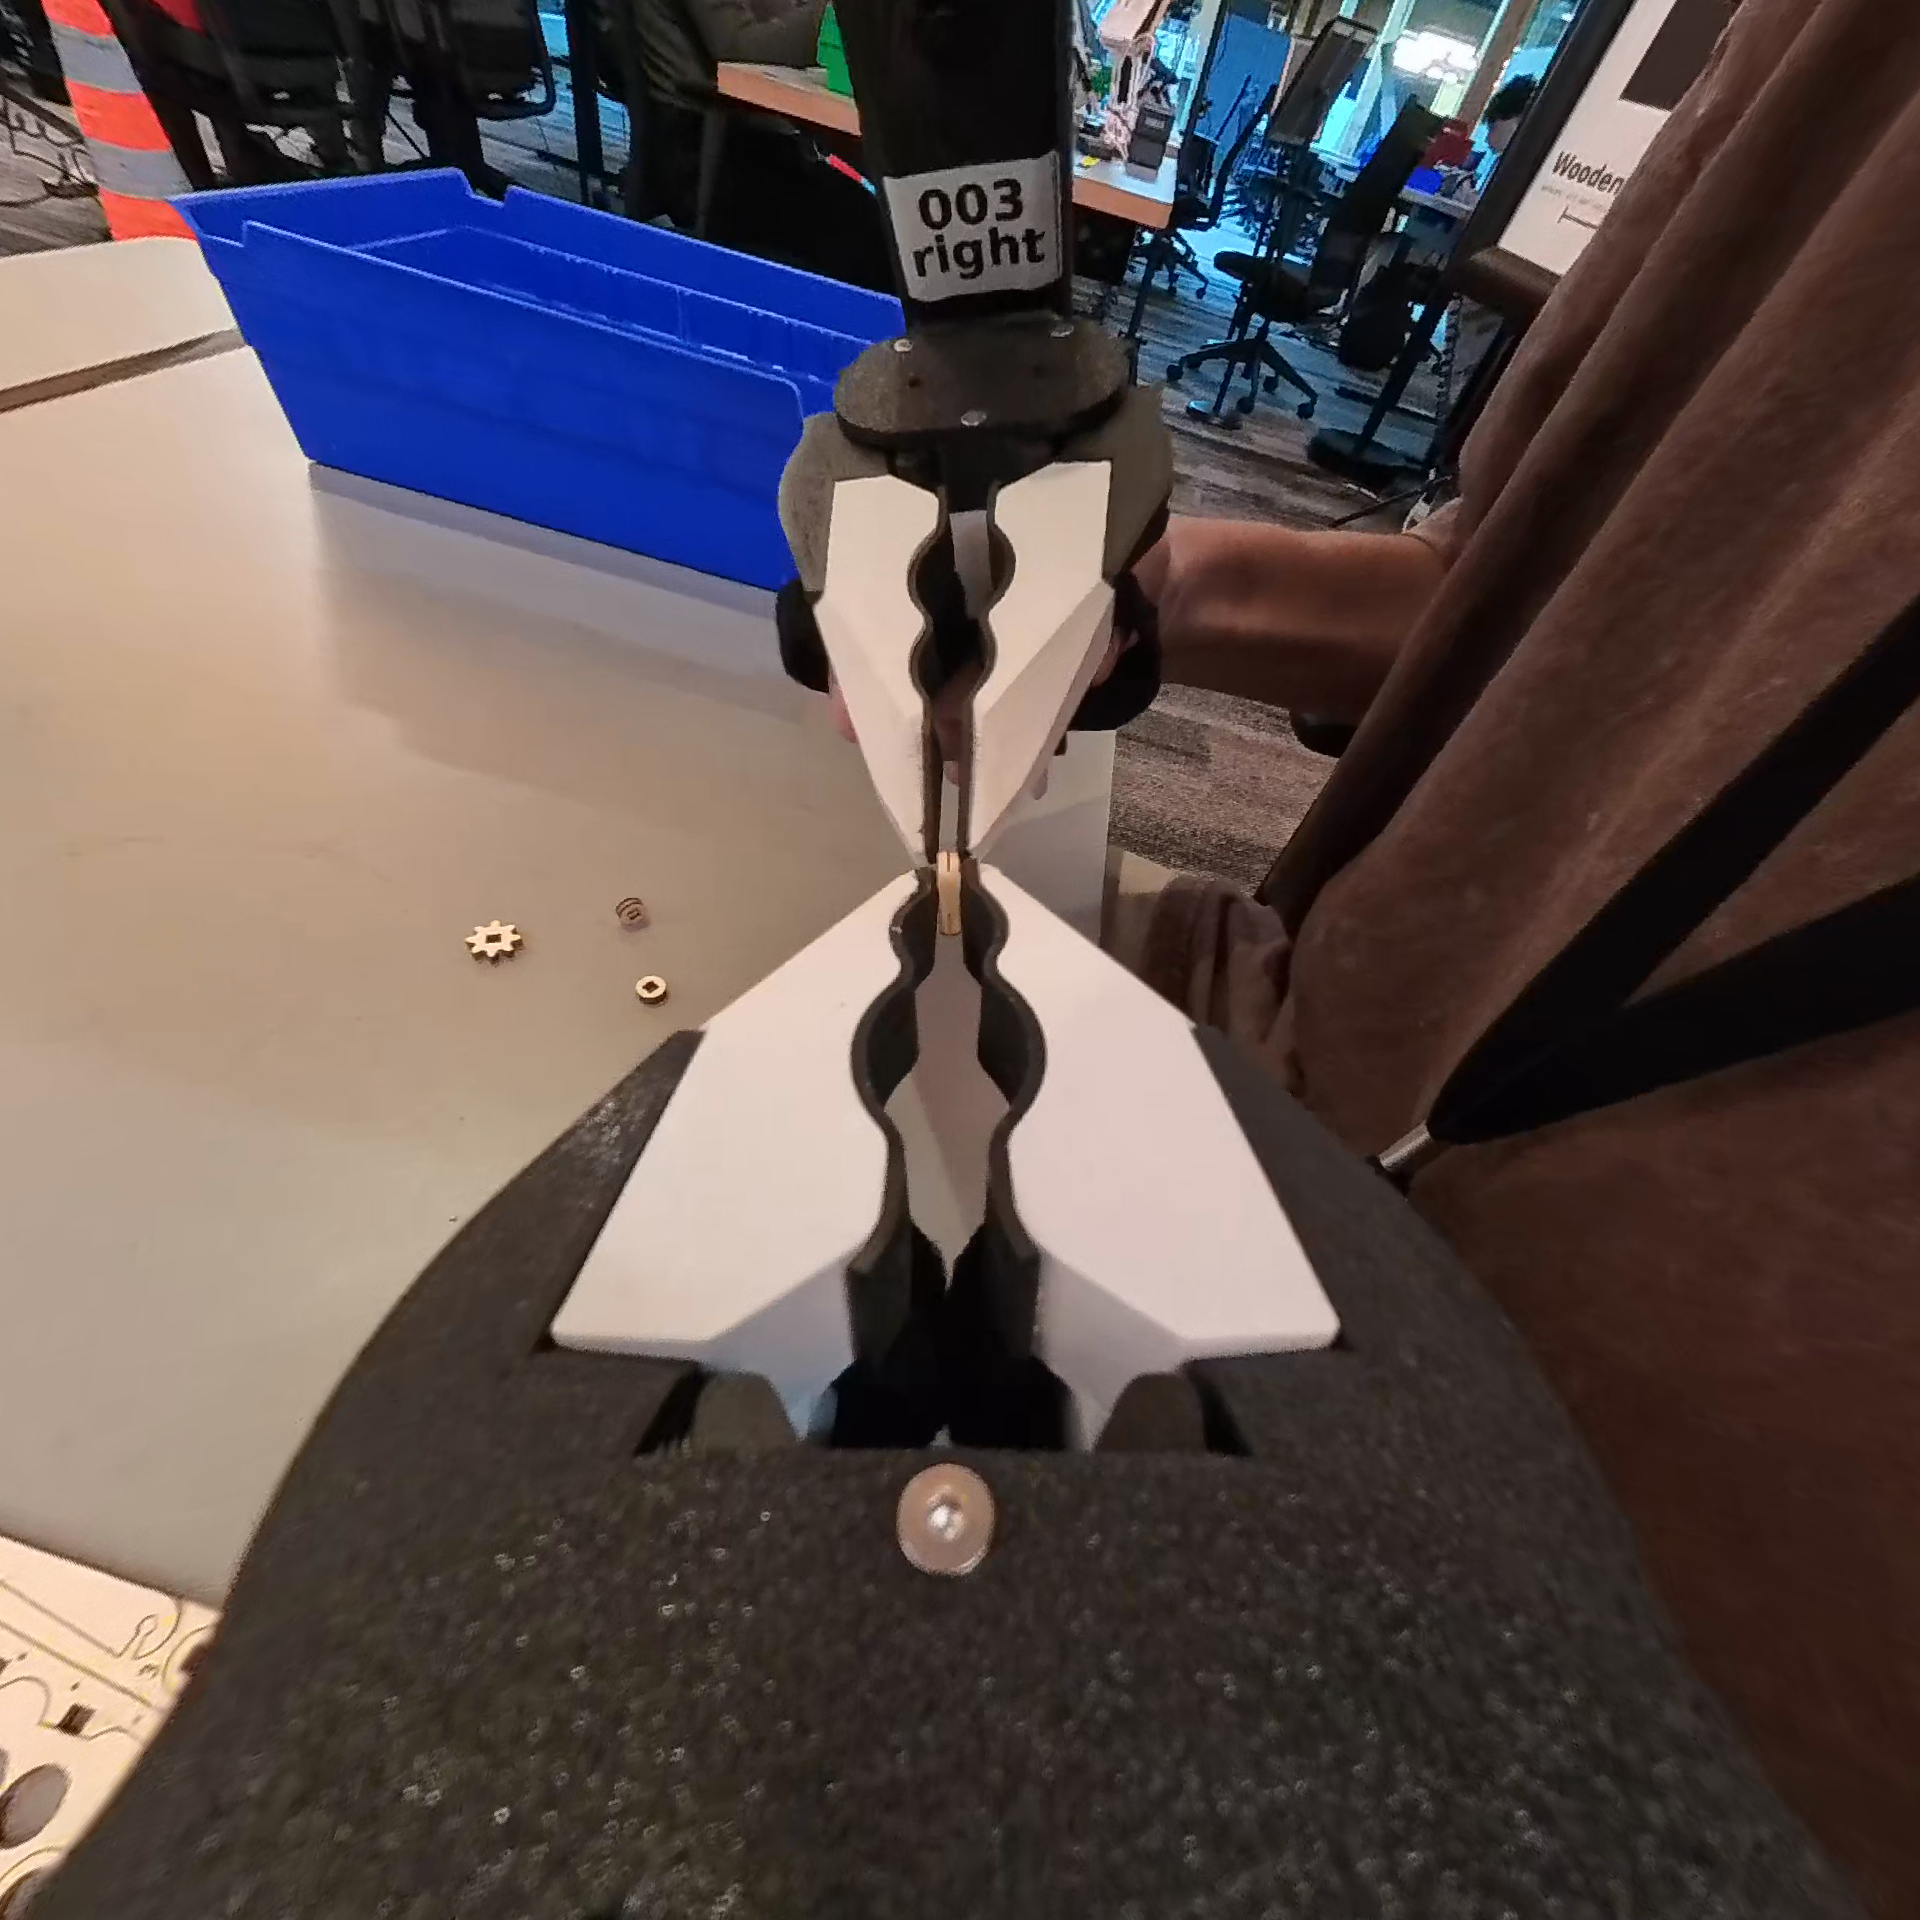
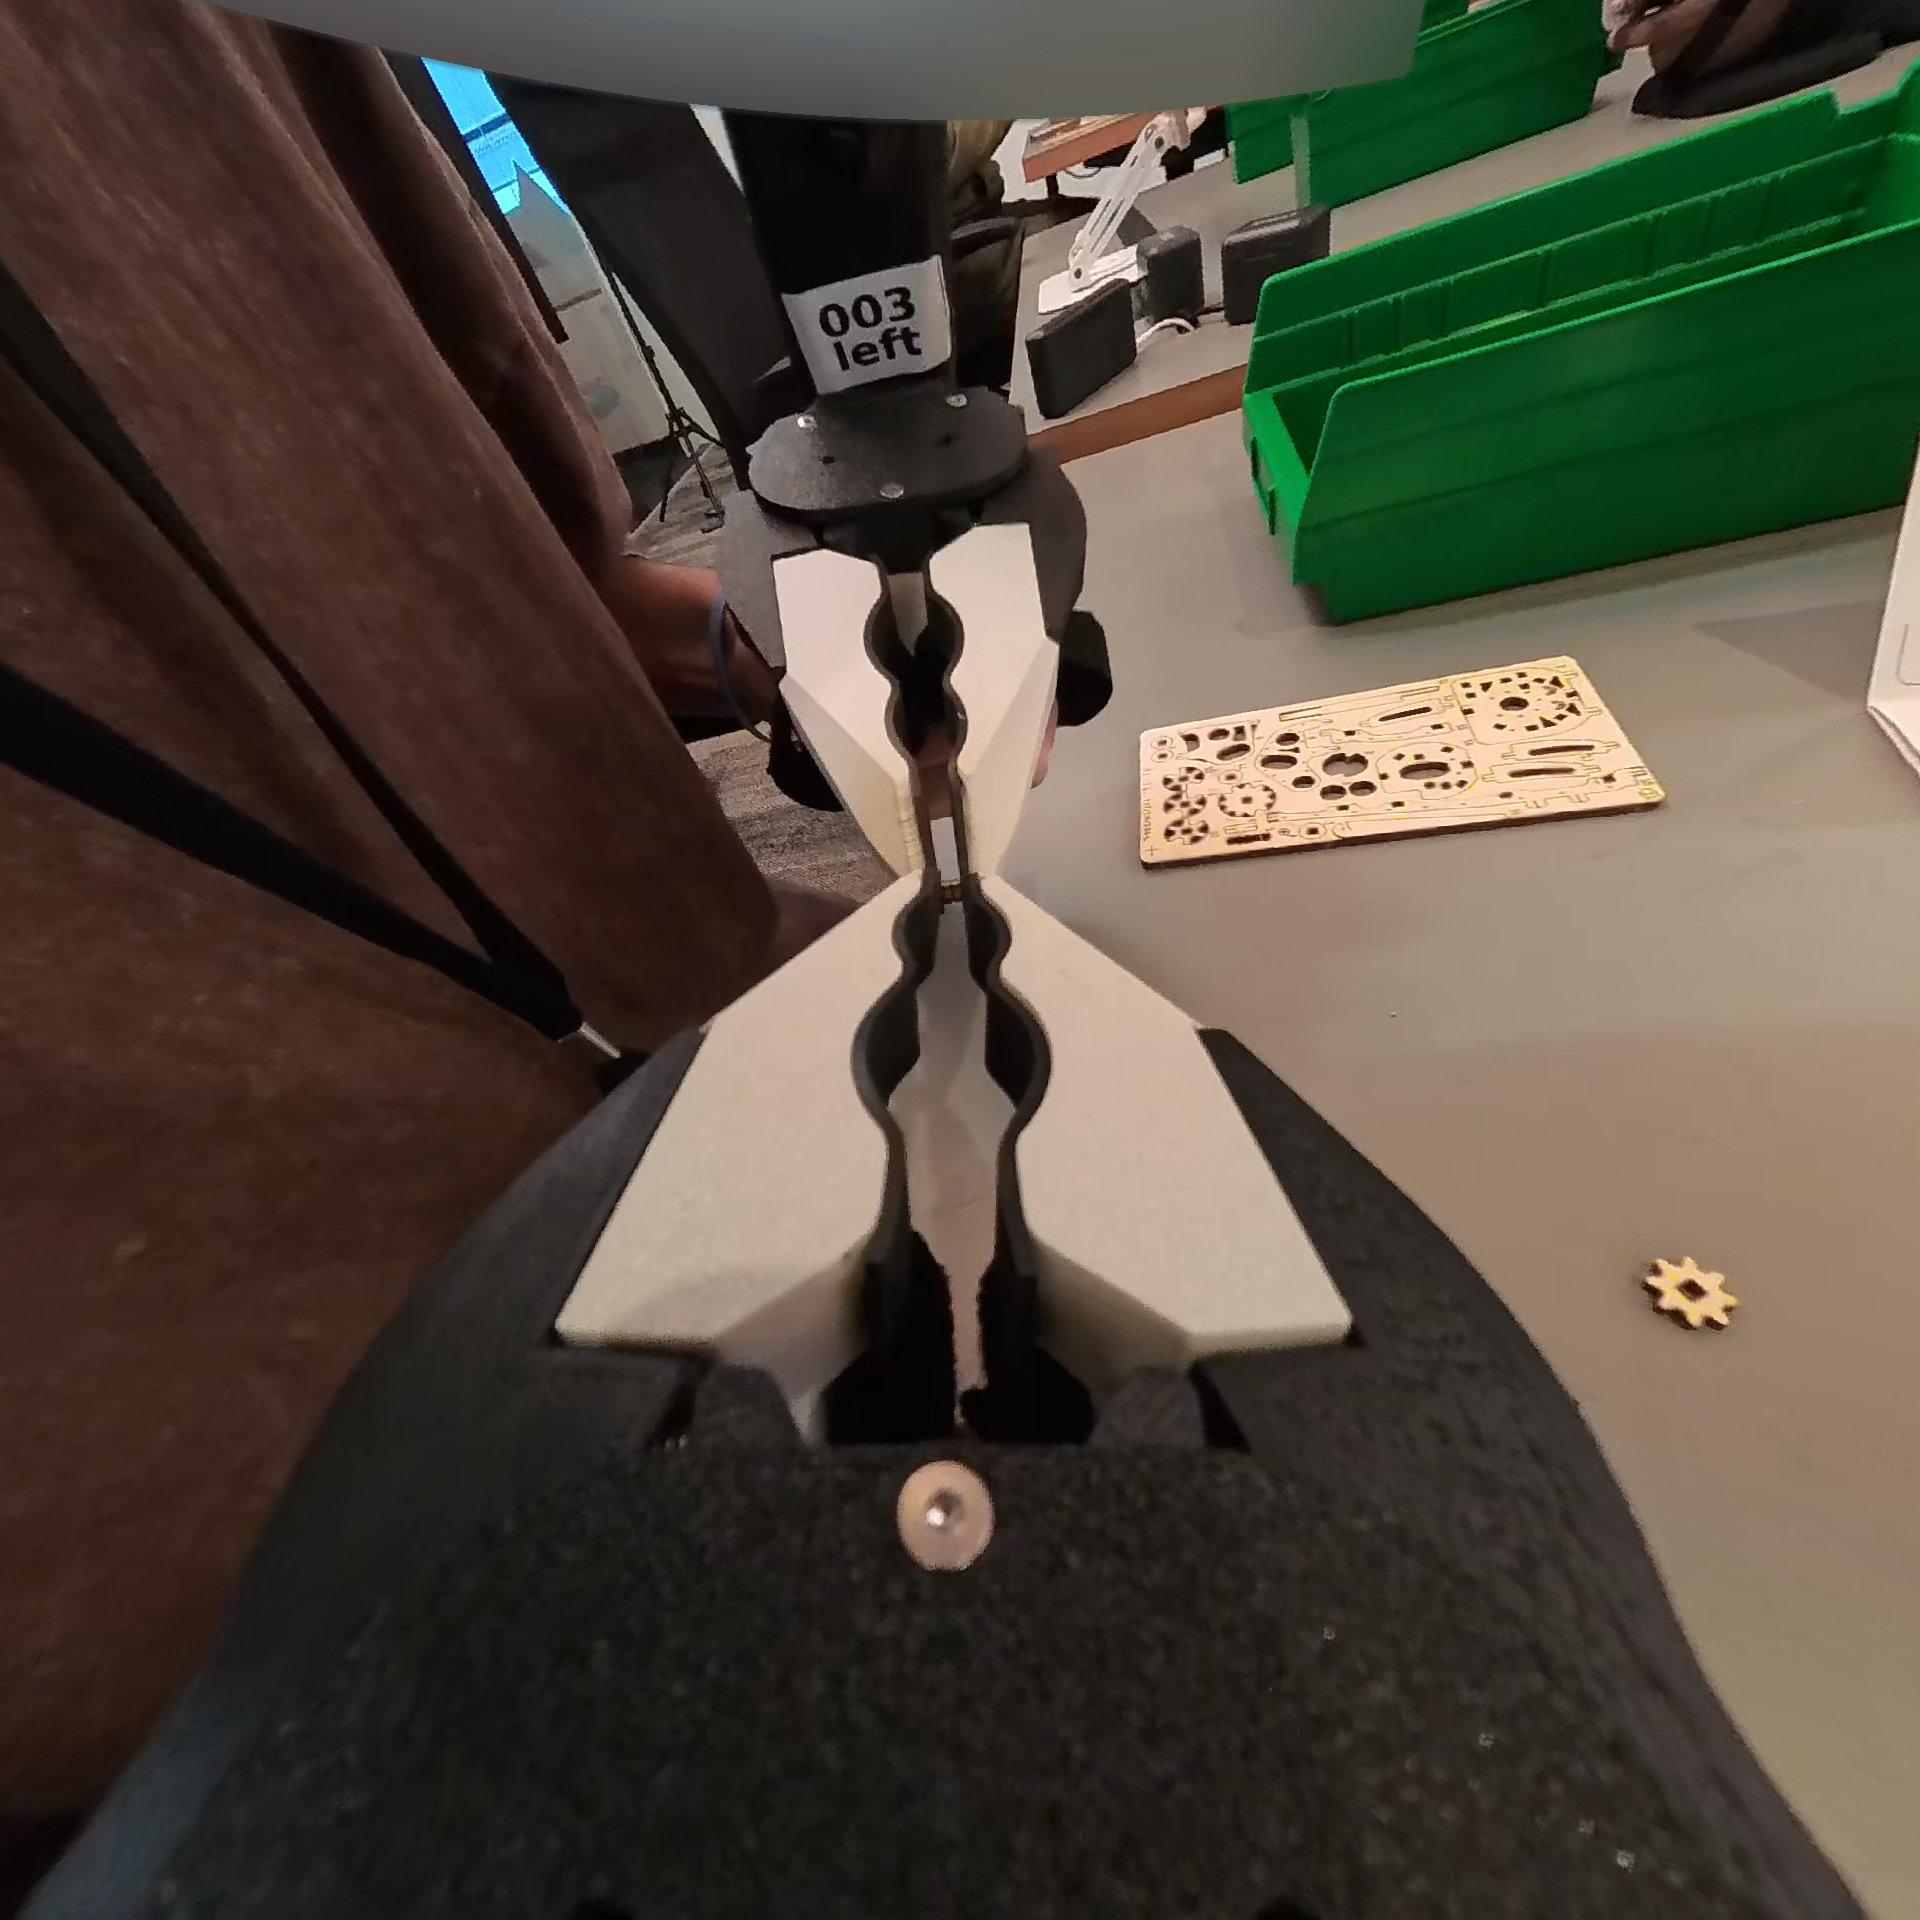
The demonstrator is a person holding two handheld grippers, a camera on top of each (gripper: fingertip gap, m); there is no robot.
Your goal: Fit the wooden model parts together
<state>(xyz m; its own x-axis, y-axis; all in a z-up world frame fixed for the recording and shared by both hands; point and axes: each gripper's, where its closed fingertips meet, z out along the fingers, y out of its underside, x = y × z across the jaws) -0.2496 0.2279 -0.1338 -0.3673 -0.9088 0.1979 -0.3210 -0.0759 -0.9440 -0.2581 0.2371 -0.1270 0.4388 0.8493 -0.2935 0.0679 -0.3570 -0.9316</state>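
Note:
My two grippers meet tip to tip above the table's near edge. In the left wrist view, my left gripper (image 1: pixel 947 891) is shut on a small pale wooden piece (image 1: pixel 948 896), held edge-on at its tips. My right gripper (image 1: pixel 948 844) faces it from beyond, fingers closed. In the right wrist view, my right gripper (image 2: pixel 948 891) is shut on a tiny part (image 2: pixel 948 889) that is mostly hidden. It touches the wooden piece (image 2: pixel 943 844) in the left gripper (image 2: pixel 943 857). A wooden gear (image 1: pixel 494 941), a ring (image 1: pixel 651 990) and a small washer (image 1: pixel 631 912) lie loose on the table.
A blue bin (image 1: pixel 520 353) stands at the back of the grey table (image 1: pixel 260 727). Green bins (image 2: pixel 1610 416), a punched wooden parts sheet (image 2: pixel 1392 758) and the gear (image 2: pixel 1689 1291) lie on the other side. A person in brown clothing (image 1: pixel 1662 727) stands close beside the grippers. My two grippers' fingertips are within a few centimetres of each other.

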